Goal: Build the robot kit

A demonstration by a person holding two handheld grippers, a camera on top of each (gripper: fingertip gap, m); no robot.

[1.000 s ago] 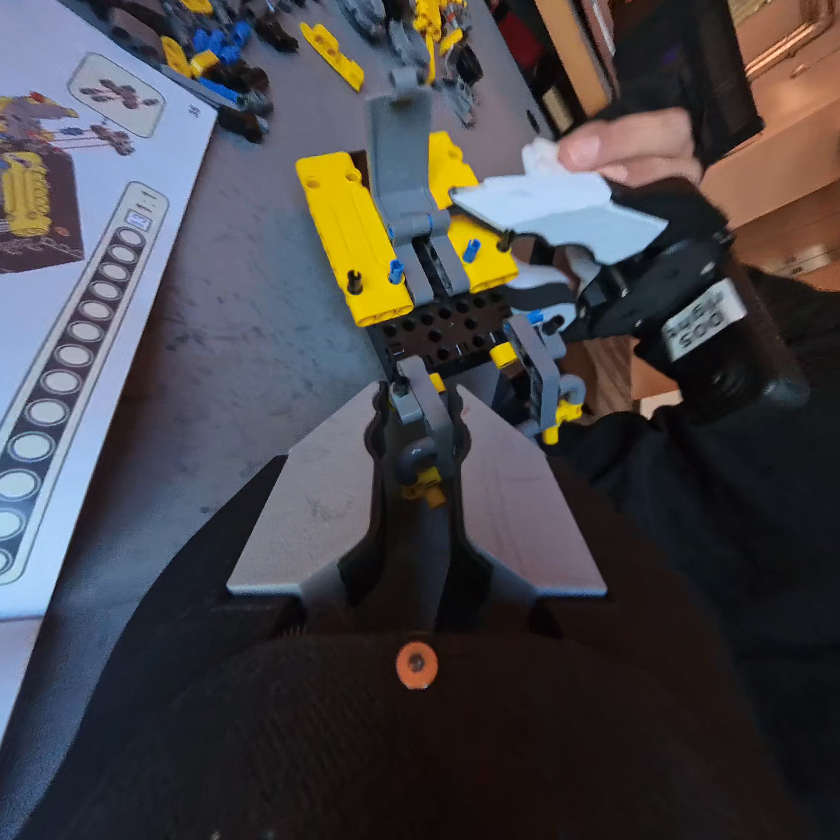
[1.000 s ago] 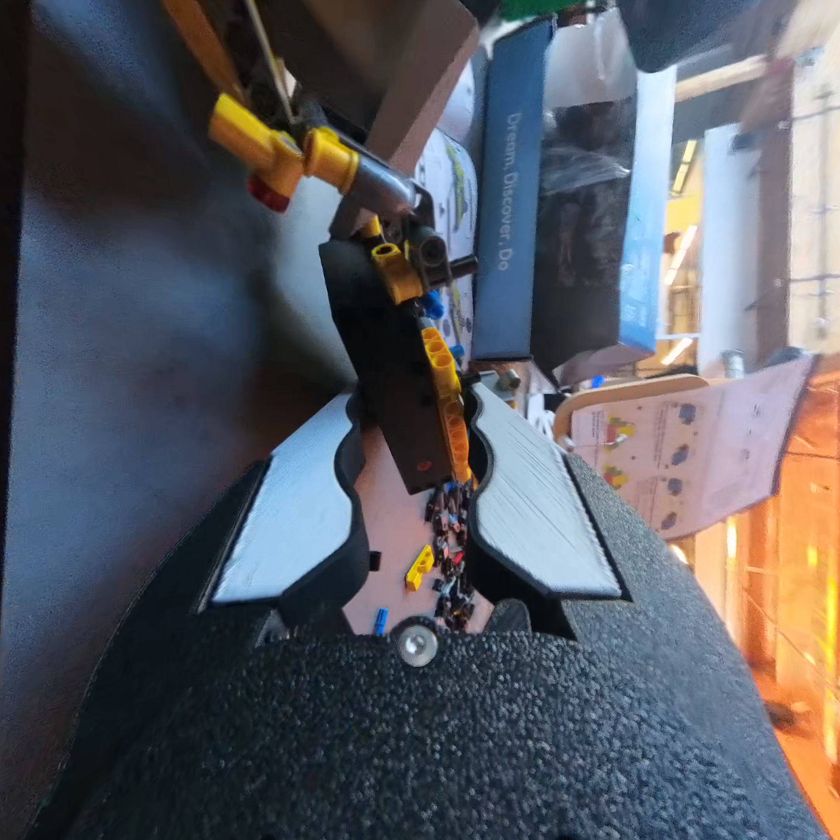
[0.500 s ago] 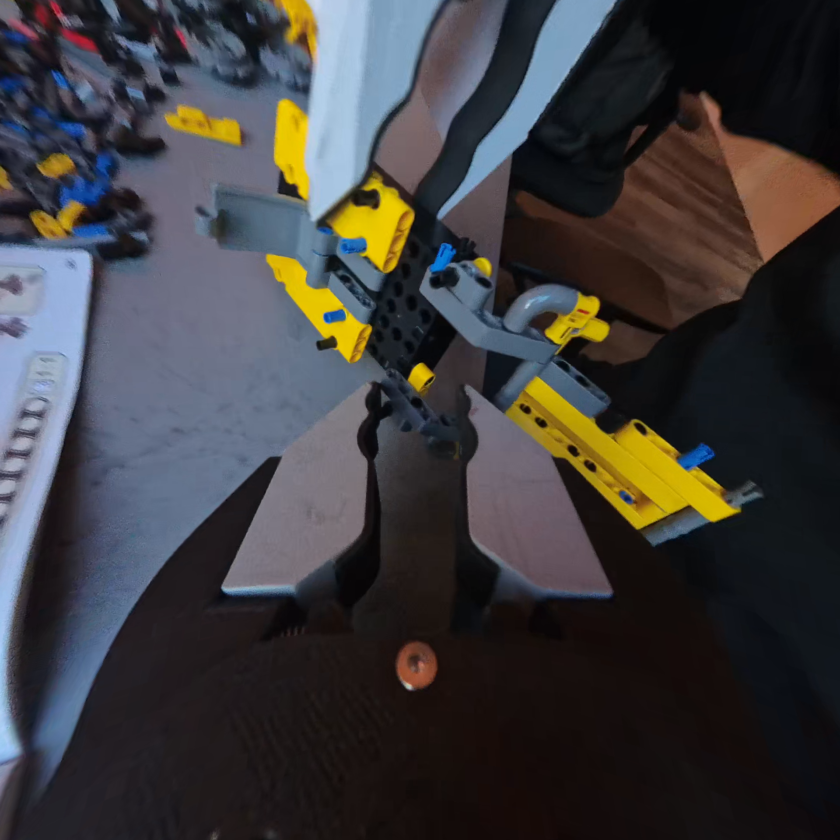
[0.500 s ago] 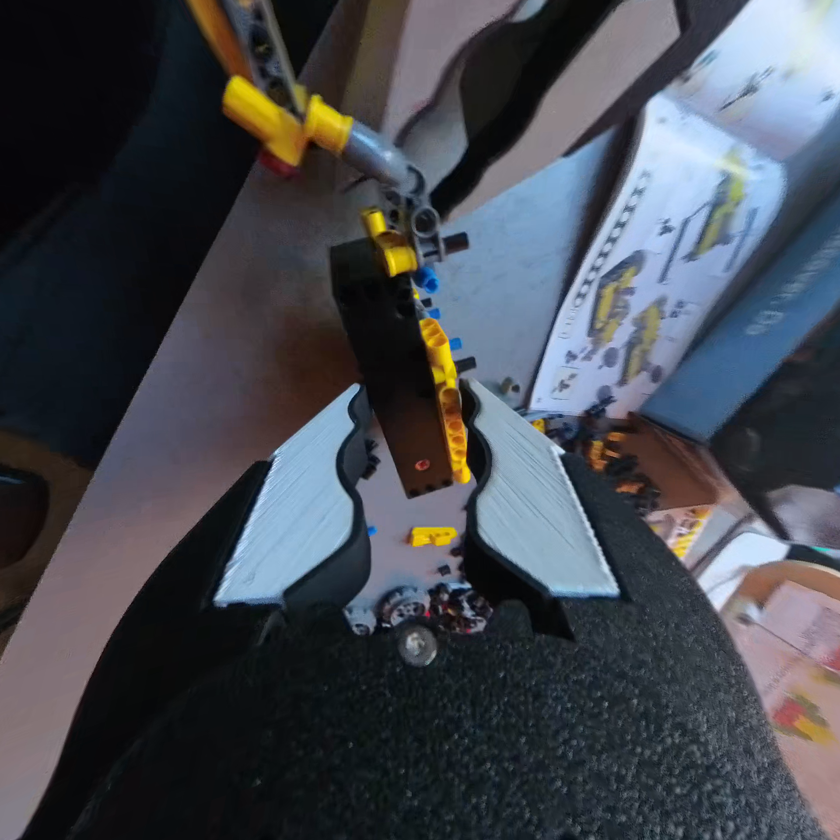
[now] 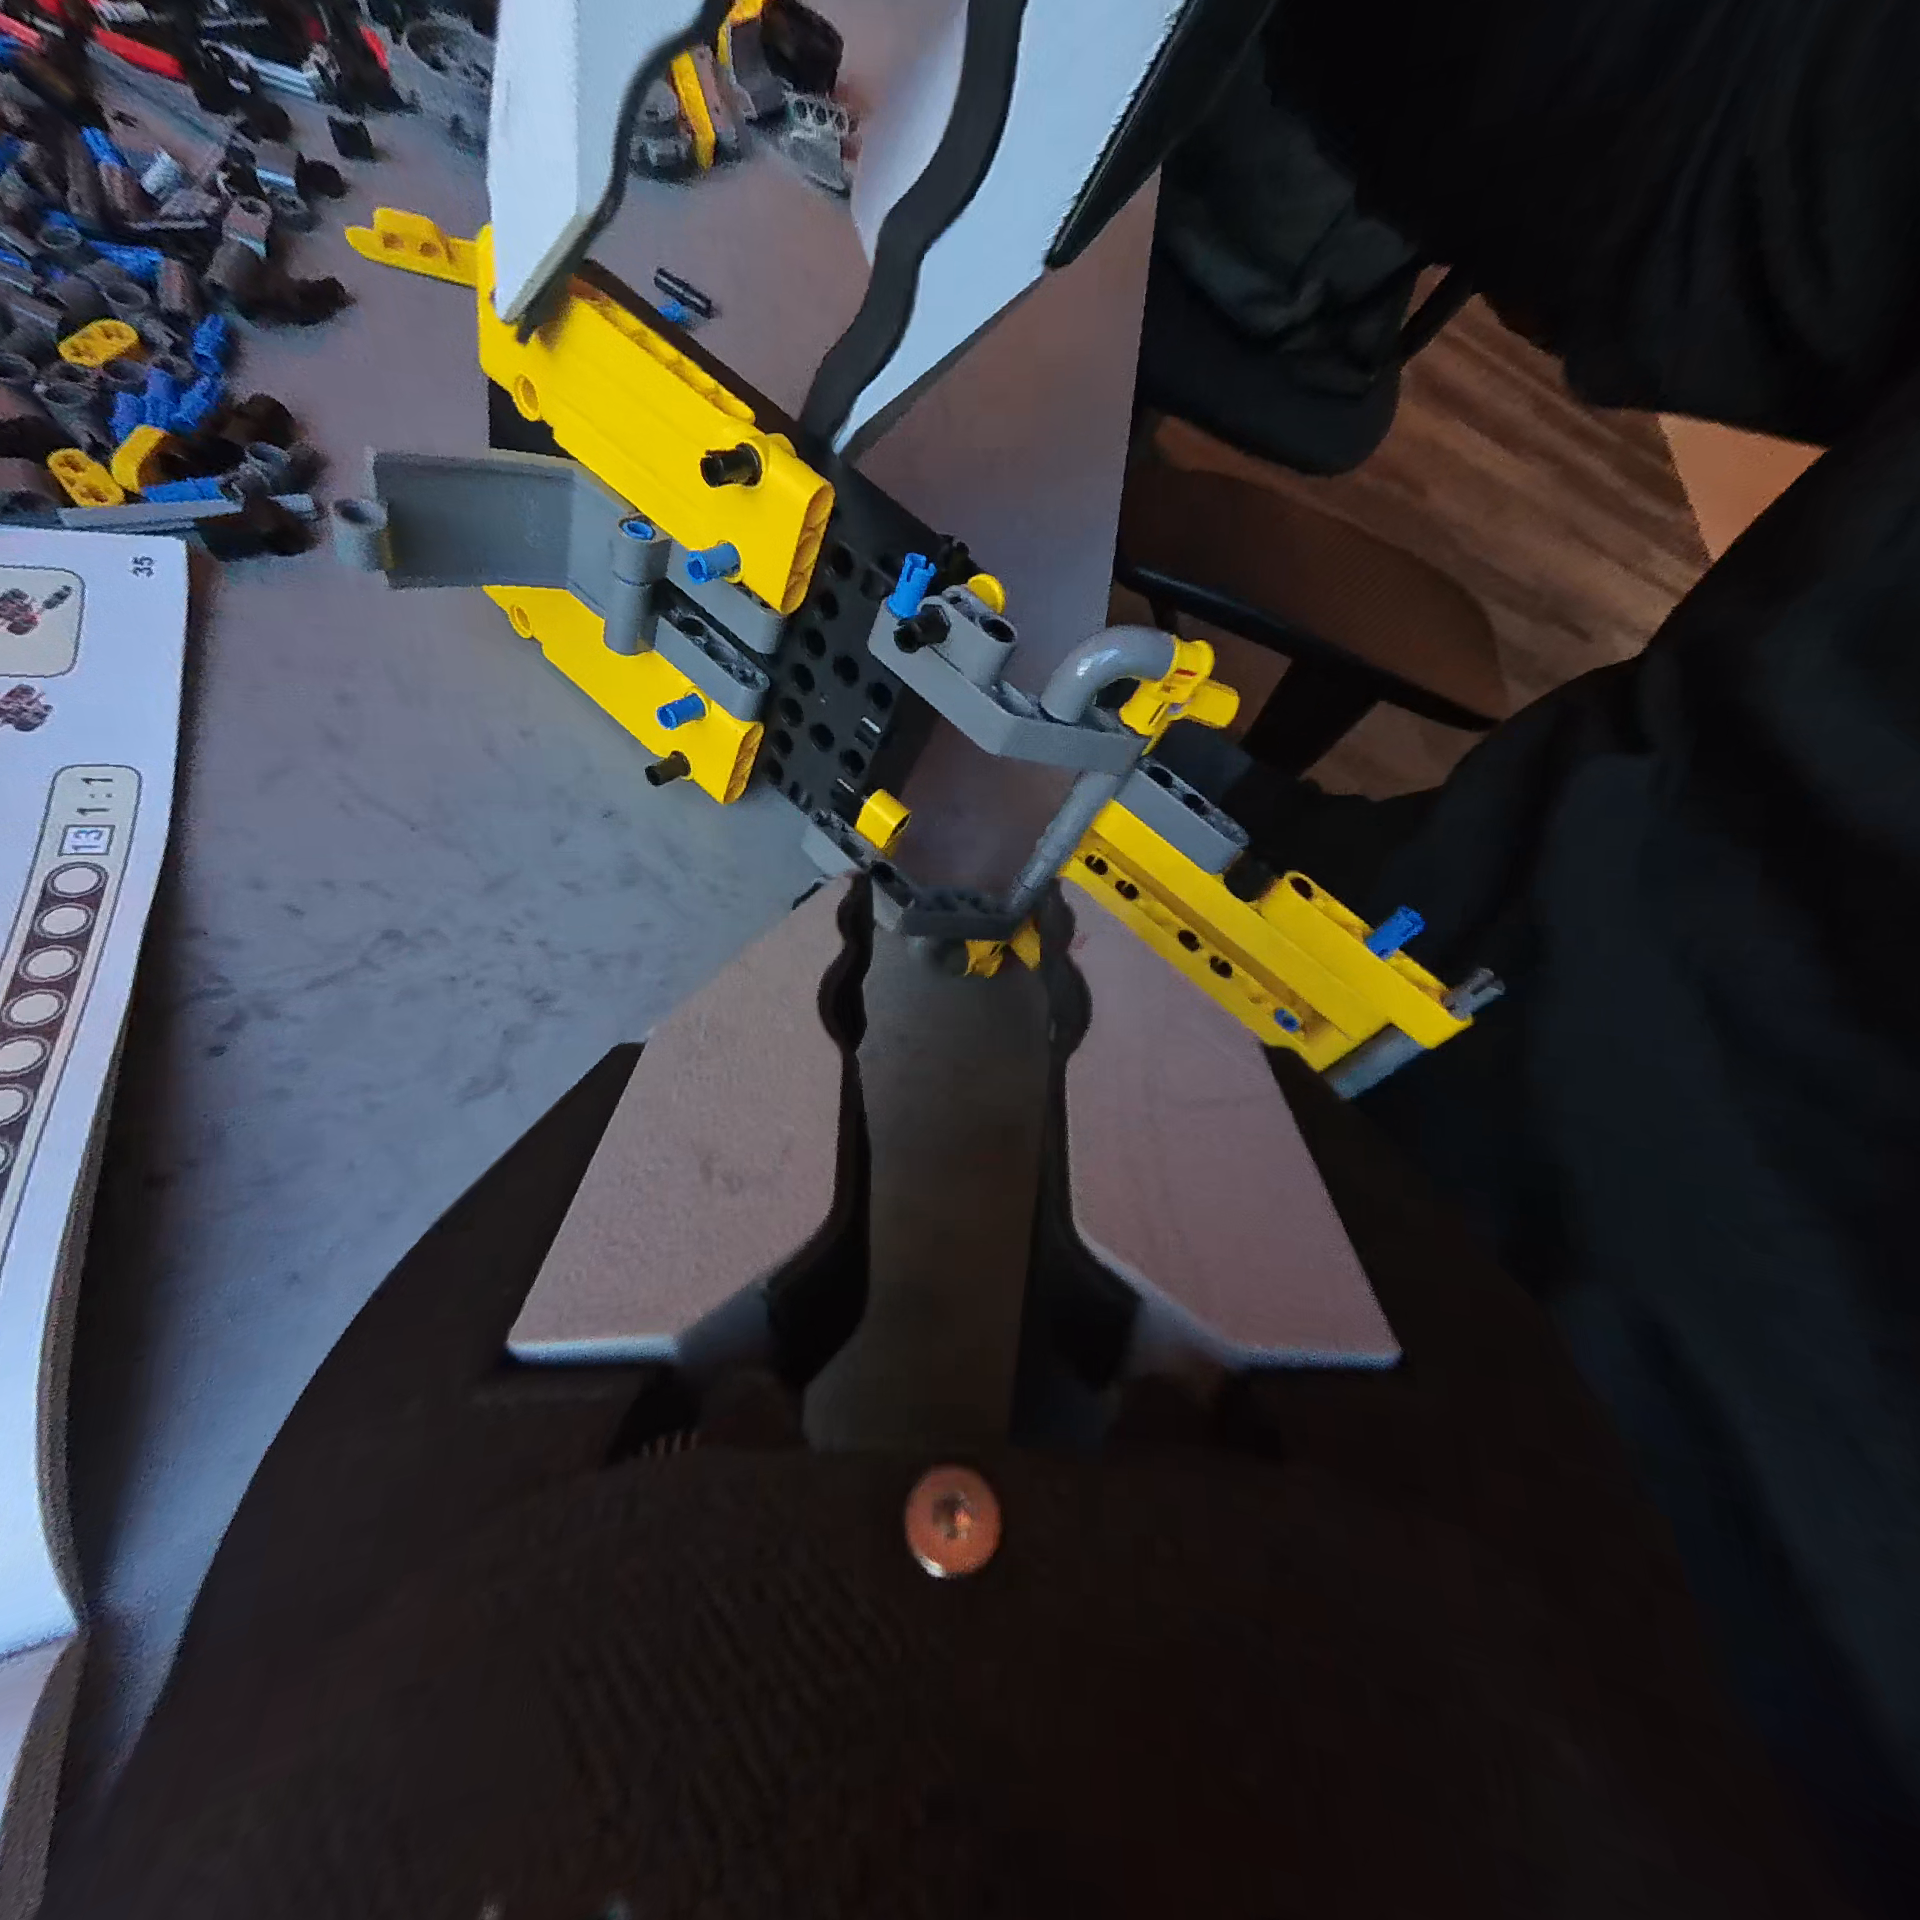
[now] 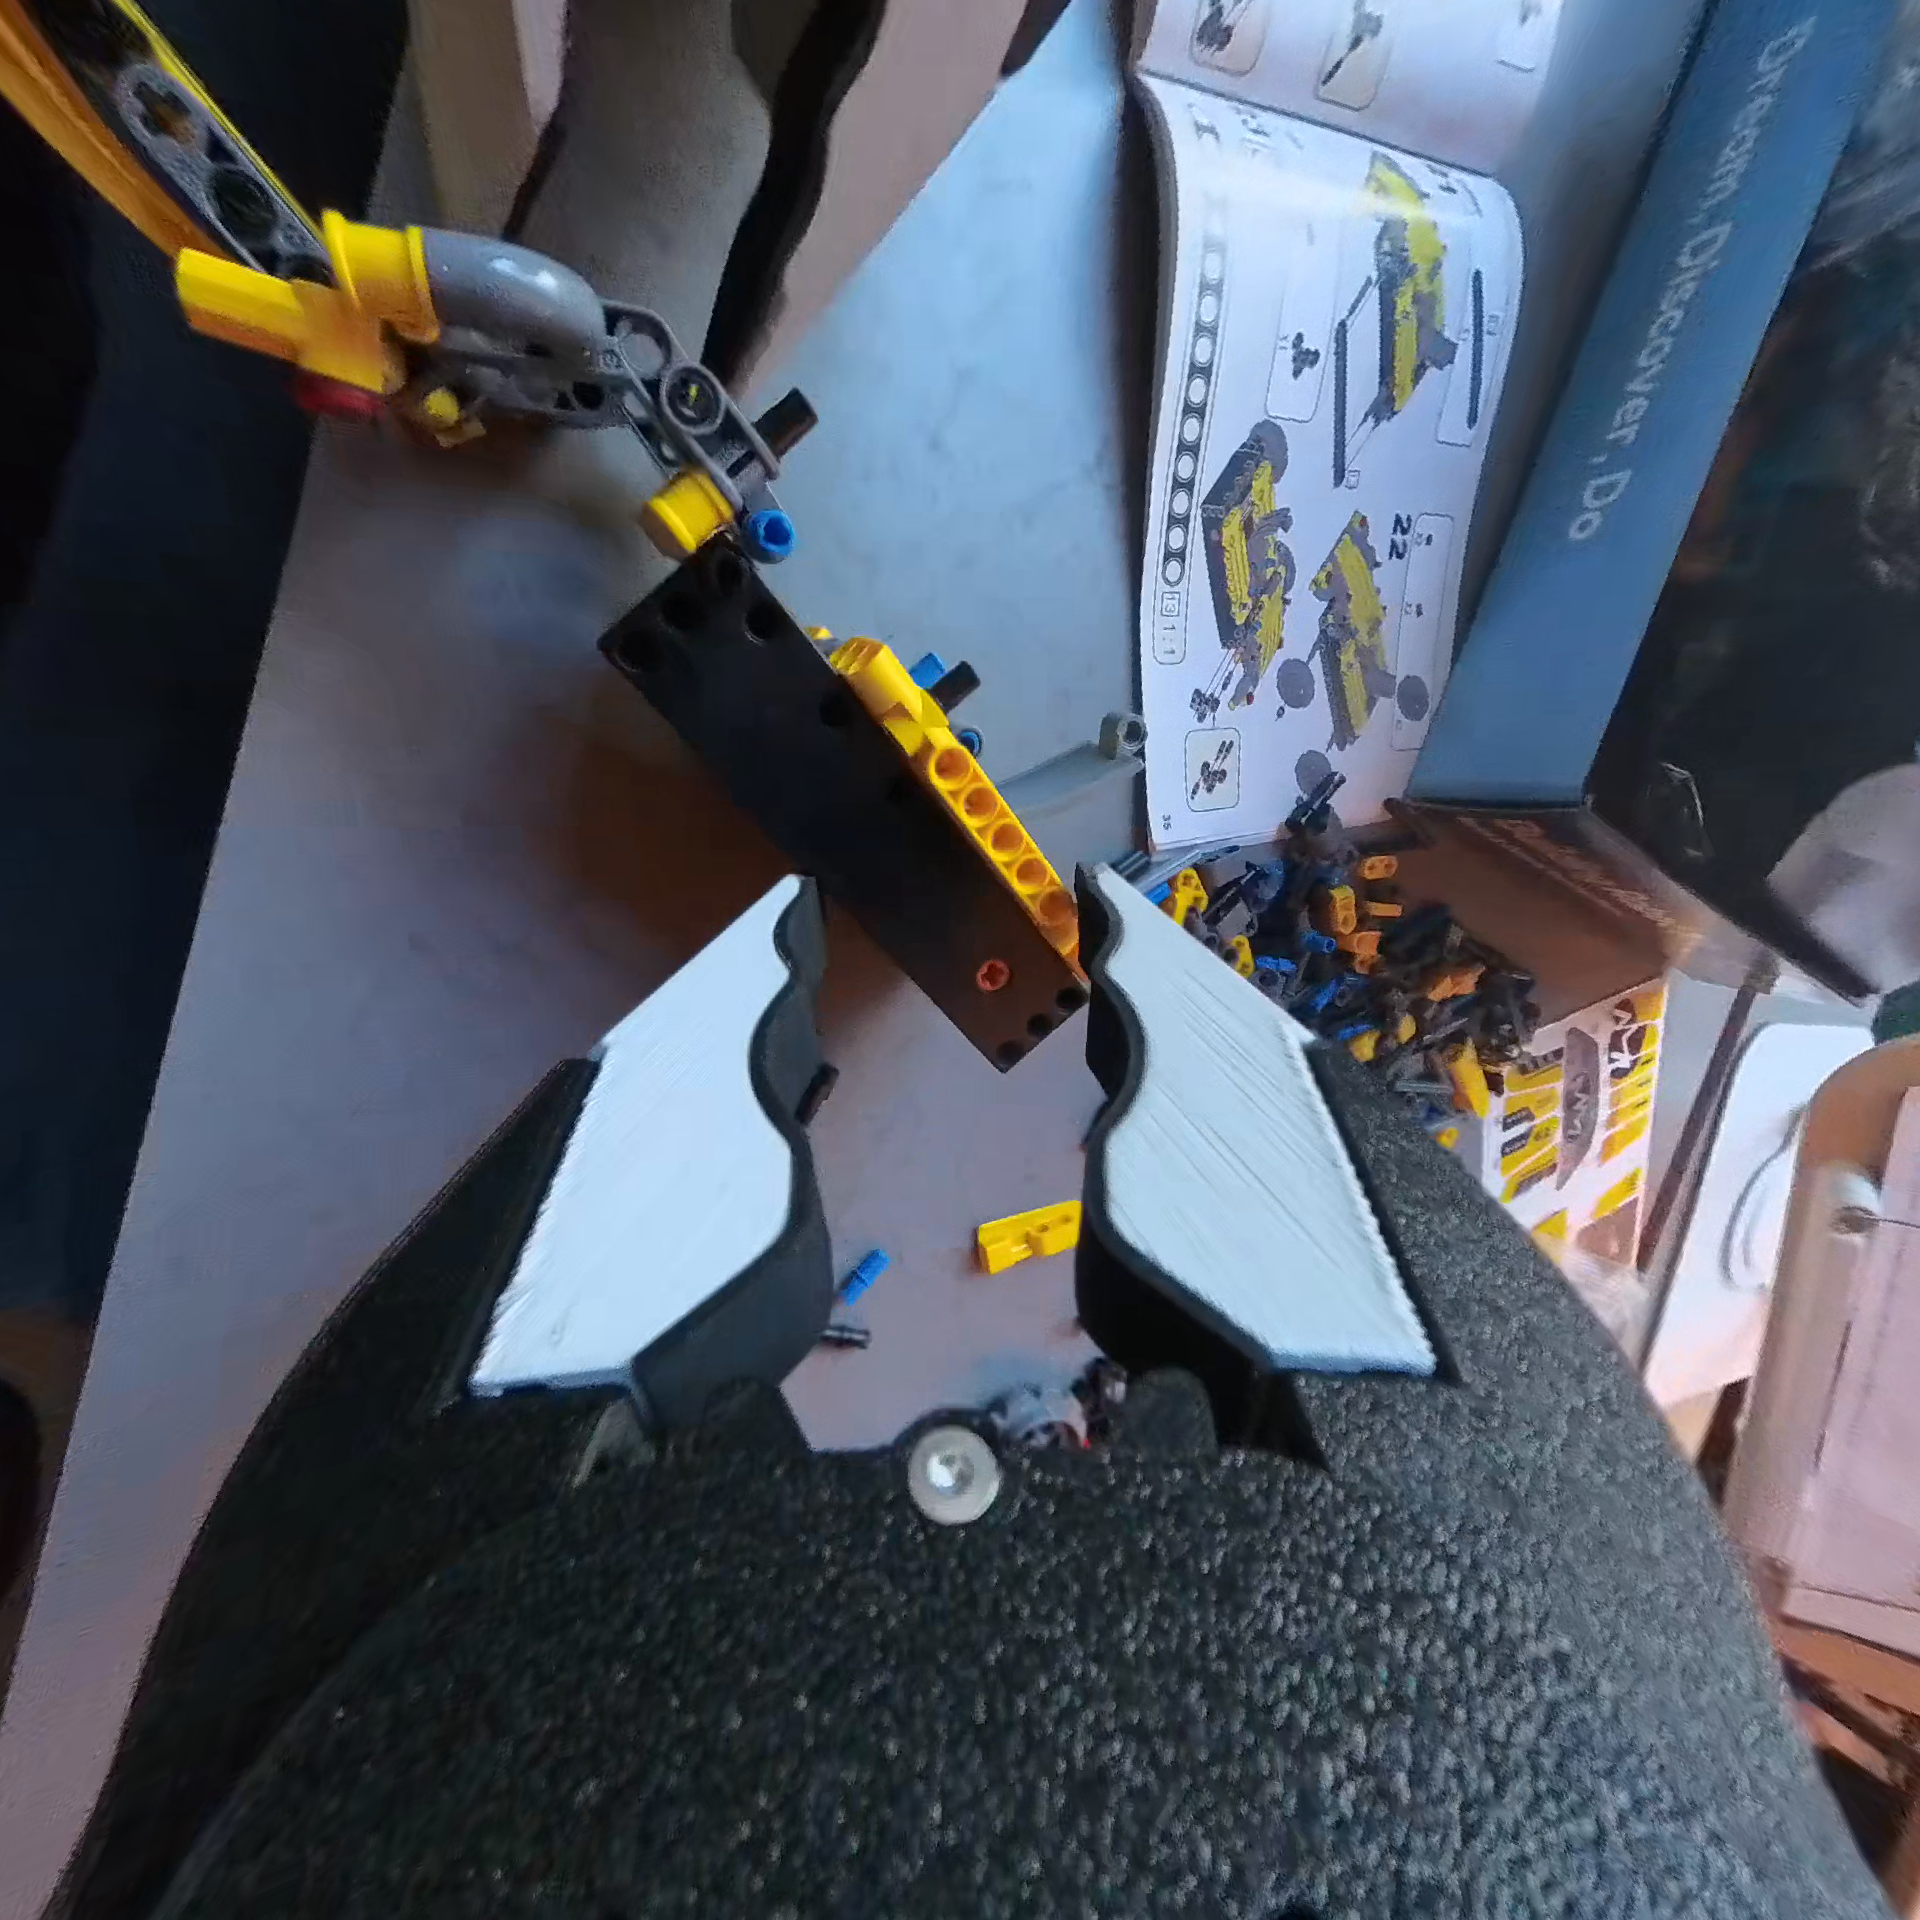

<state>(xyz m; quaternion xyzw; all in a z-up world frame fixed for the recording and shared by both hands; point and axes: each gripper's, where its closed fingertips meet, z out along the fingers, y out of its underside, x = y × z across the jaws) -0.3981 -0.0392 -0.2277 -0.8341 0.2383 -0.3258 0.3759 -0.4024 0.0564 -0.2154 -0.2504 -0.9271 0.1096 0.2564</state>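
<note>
Left tongs [image 5: 956, 925] are nearly closed, pinching a thin grey link at the near end of the model [image 5: 831, 675]. Right tongs [image 6: 945, 914] are about half open and clamp the model's far end across the black frame and yellow beam. We see the model held in the air between both, over the table [image 5: 416, 831], with the booklet [image 5: 62, 1039] on the left and loose parts [image 5: 135, 312] far left. We judge the risks as follows: the left grip is only on a small link, so twisting could pop it off its pins. The yellow arm [image 5: 1247, 935] sticks out to the right and could snag the dark sleeve.
</note>
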